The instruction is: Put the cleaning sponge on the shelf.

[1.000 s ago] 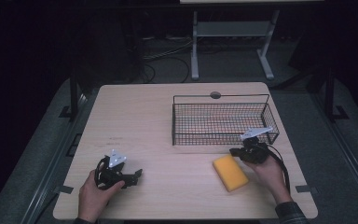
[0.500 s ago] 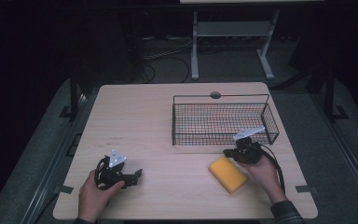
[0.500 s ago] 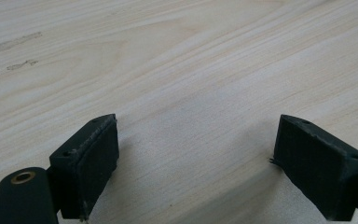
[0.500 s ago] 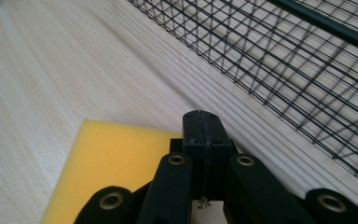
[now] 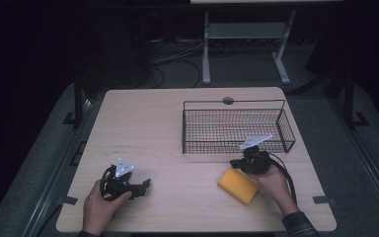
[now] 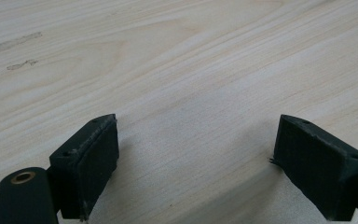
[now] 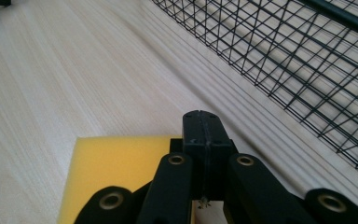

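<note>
Change since a second ago: right gripper (image 5: 238, 162) has shifted left along the basket's front, its pads pressed together with nothing between them; the sponge sits a little further left too. Left gripper (image 5: 145, 183) unmoved, its jaws spread wide over bare table (image 5: 153, 123).

Item: yellow sponge (image 5: 238, 185), one, rectangular block, plain flat top, lying askew near the table's front edge, just below the right gripper and in front of the wire basket (image 5: 237, 129).
</note>
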{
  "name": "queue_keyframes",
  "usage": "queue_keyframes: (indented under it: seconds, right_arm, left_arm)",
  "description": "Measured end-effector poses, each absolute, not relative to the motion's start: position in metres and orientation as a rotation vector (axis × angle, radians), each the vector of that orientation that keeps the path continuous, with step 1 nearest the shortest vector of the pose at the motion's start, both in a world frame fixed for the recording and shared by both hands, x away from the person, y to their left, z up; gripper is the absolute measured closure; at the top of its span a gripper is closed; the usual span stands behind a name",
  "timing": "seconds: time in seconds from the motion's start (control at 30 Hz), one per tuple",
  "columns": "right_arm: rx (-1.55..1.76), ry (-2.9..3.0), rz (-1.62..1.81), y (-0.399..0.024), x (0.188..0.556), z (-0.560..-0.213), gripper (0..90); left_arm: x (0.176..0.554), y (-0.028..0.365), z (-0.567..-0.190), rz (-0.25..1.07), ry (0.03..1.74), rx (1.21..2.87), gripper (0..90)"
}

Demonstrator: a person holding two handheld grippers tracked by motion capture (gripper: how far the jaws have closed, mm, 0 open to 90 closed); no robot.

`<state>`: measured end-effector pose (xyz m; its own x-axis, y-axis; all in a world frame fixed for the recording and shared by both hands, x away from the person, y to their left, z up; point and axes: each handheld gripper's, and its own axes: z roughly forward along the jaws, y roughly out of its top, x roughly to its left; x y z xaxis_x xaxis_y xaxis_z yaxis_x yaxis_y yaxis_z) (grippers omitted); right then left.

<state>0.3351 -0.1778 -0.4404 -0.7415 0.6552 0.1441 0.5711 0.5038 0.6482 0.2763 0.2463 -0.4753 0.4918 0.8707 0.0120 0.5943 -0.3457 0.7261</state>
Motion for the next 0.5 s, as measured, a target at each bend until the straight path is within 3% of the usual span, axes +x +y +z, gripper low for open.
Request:
queue_keyframes:
  seconds: [0.2,0.5]
  right_arm:
    - [1.081,2.616,1.063,-0.18,0.334,-0.437,89.4]
    - [1.133,2.621,1.034,-0.192,0.332,-0.427,73.8]
  left_arm:
    - [0.276,0.246,-0.475,0.532,1.201,2.069,13.2]
    - [0.276,0.246,-0.475,0.531,1.202,2.069,13.2]
